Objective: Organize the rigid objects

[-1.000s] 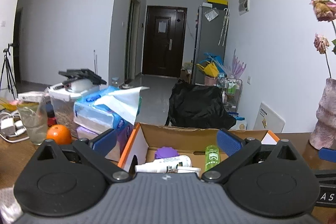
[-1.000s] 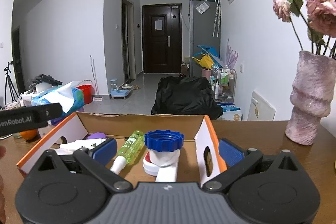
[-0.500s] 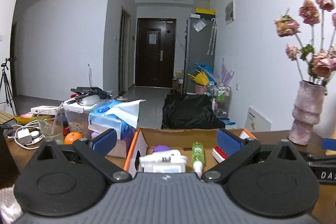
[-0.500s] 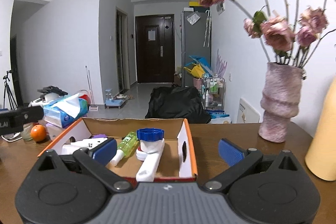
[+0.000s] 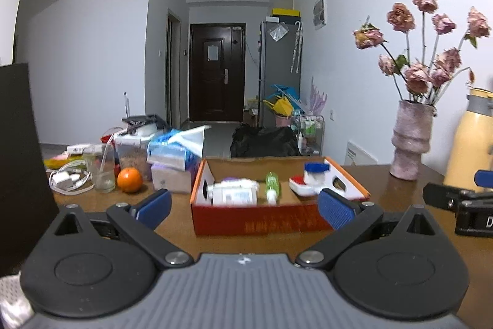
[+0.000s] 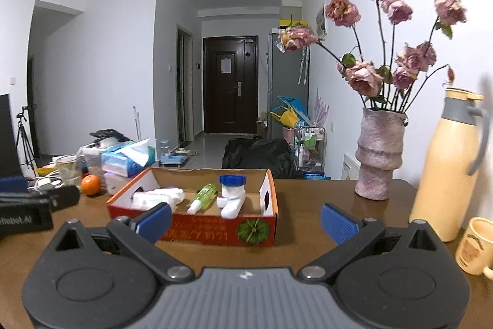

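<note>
Left wrist view: both grippers have pulled back from the red cardboard box (image 5: 262, 224) mid-table. The left gripper (image 5: 243, 205) and right gripper (image 6: 246, 219) gape wide, empty. The green bottle (image 5: 272, 184) and white blue-capped bottle (image 6: 231, 193) lie inside; sorting looks finished.

Red cardboard box (image 6: 197, 232) sits open on the brown surface (image 6: 308, 224), white inner flaps standing up at both ends, a green pumpkin print on its front corner. Inside, all lying flat: white tubes and a white packet (image 6: 160, 196) stacked at the left end, a slim green bottle (image 6: 205, 194) with a white tip pointing forward in the middle, and a white container with a blue screw cap (image 6: 232, 195) at the right end beside a small red-and-white piece (image 5: 300, 186). The items lie side by side, close together.
</note>
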A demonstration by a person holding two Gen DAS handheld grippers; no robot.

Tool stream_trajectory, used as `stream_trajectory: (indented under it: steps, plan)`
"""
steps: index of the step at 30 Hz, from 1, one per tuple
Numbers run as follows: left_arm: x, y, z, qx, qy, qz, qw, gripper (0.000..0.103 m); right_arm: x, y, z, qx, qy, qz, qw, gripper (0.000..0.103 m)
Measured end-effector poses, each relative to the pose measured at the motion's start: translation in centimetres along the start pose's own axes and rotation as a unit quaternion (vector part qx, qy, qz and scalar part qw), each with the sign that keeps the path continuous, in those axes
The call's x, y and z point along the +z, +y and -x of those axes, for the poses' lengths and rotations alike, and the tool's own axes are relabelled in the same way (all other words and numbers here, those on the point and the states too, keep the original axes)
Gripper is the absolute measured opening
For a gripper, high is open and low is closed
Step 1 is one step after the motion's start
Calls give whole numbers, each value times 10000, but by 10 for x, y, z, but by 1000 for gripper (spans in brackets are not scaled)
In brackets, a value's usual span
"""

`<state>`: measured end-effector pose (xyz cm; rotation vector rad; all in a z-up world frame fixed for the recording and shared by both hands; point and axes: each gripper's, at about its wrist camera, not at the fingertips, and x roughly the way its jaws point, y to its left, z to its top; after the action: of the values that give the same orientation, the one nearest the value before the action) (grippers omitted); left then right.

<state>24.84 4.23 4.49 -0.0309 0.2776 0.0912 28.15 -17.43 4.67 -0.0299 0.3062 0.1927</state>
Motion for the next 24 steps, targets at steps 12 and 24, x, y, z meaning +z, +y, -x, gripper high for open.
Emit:
stream_trajectory:
  steps: [12,24]
  plan:
    - [-38,1,104,-83,69,4,9999,103,-39,8,107,-33,71,9,10000,103]
    - [-57,-1,143,-101,104,-21,9999,103,-61,9,149,-92,120,-22,9999,103]
